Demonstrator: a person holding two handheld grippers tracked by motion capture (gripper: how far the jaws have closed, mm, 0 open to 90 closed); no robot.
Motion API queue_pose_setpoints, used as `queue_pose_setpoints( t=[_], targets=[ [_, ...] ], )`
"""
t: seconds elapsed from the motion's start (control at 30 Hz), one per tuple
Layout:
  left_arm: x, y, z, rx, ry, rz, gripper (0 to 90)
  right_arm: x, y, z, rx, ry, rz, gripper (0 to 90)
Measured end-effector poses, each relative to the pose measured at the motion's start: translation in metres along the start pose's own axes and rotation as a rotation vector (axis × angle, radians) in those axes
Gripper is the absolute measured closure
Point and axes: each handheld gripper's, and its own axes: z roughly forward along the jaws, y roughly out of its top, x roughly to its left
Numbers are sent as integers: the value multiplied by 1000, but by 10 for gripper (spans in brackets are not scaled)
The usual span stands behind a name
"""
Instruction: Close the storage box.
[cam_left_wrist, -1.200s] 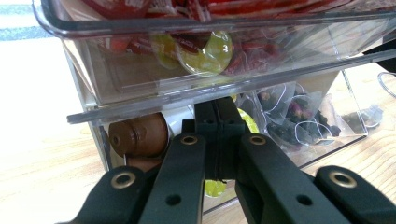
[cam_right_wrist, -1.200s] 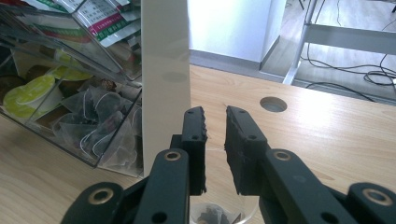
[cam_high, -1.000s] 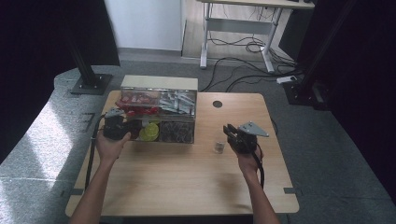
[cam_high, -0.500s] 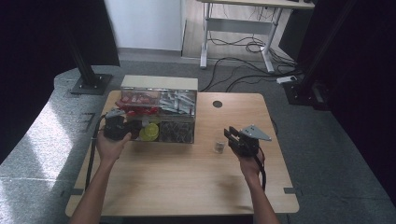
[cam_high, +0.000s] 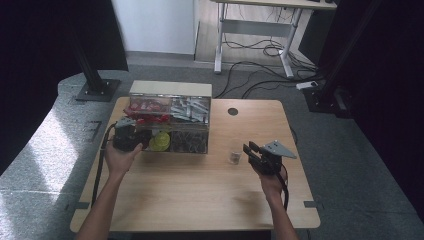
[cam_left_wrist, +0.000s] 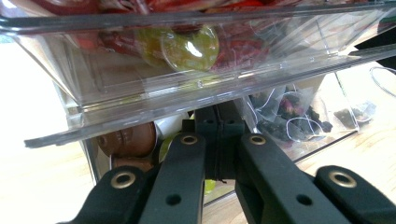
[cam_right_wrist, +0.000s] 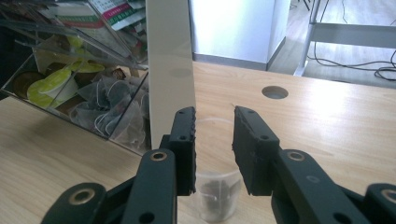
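A clear plastic organizer box (cam_high: 189, 143) stands at the table's back left, filled with capsules and tea bags. My left gripper (cam_high: 142, 141) is at its left front corner. In the left gripper view it (cam_left_wrist: 217, 119) is shut, its tips tucked under the raised clear flap (cam_left_wrist: 187, 93); whether they pinch anything is hidden. A small clear cup (cam_high: 234, 156) holding something dark stands on the table right of the box. My right gripper (cam_right_wrist: 214, 121) is open around the cup (cam_right_wrist: 215, 196); its jaws have just been opening and the pads stand just beside the rim.
Green (cam_left_wrist: 189, 46) and brown (cam_left_wrist: 128, 140) capsules and tea bags (cam_left_wrist: 289, 112) lie in the box. A round cable hole (cam_high: 232, 111) is at the table's back. The organizer's beige side wall (cam_right_wrist: 170, 70) rises just beyond the cup.
My right gripper has slid a little toward the table's front edge, while the cup stays where it was. The left hand has kept still at the box.
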Motion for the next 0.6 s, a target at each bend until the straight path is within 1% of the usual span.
queue_pose_setpoints(
  t=[0.23, 0.4, 0.6],
  targets=[
    [2, -7, 1, 9, -12, -18, 900, -2, -9, -3, 6, 7, 18, 679],
    [4, -11, 1, 8, -16, -29, 900, 0, -15, -3, 15, 9, 14, 679],
    [4, -16, -1, 10, -24, -28, 900, 0, -18, -4, 24, 9, 13, 678]
  ],
)
